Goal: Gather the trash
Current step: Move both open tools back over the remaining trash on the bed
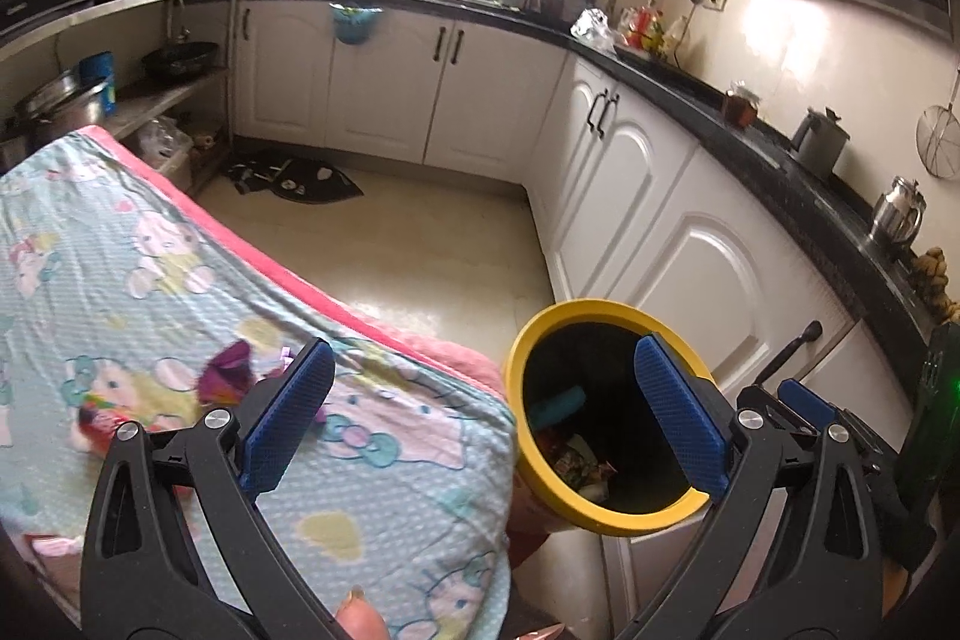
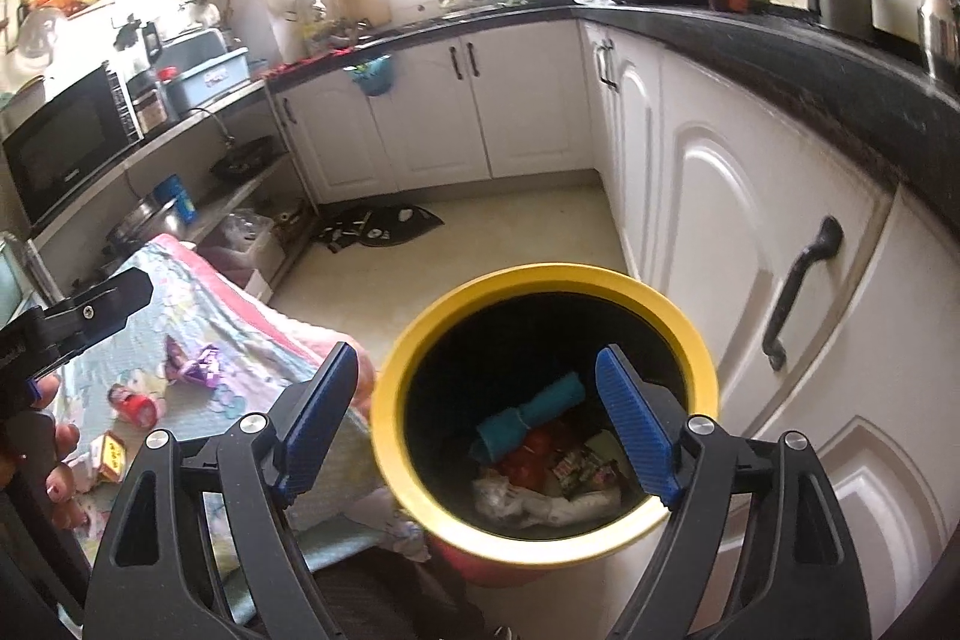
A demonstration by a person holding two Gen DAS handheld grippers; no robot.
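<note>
The round yellow-rimmed bin point(image 2: 543, 406) is standing on the floor just beside the cartoon-printed cloth-covered surface point(image 1: 180, 280). Both grippers are hanging released and empty: the right gripper point(image 2: 480, 424) above the bin's mouth, the left gripper point(image 1: 480, 412) over the surface edge beside the bin. Inside the bin are lying a teal roll point(image 2: 528, 424) and crumpled wrappers point(image 2: 576, 466). On the surface, left of the bin, are lying a purple wrapper point(image 2: 195, 361), a red piece point(image 2: 135, 406) and a small yellow box point(image 2: 111, 454).
</note>
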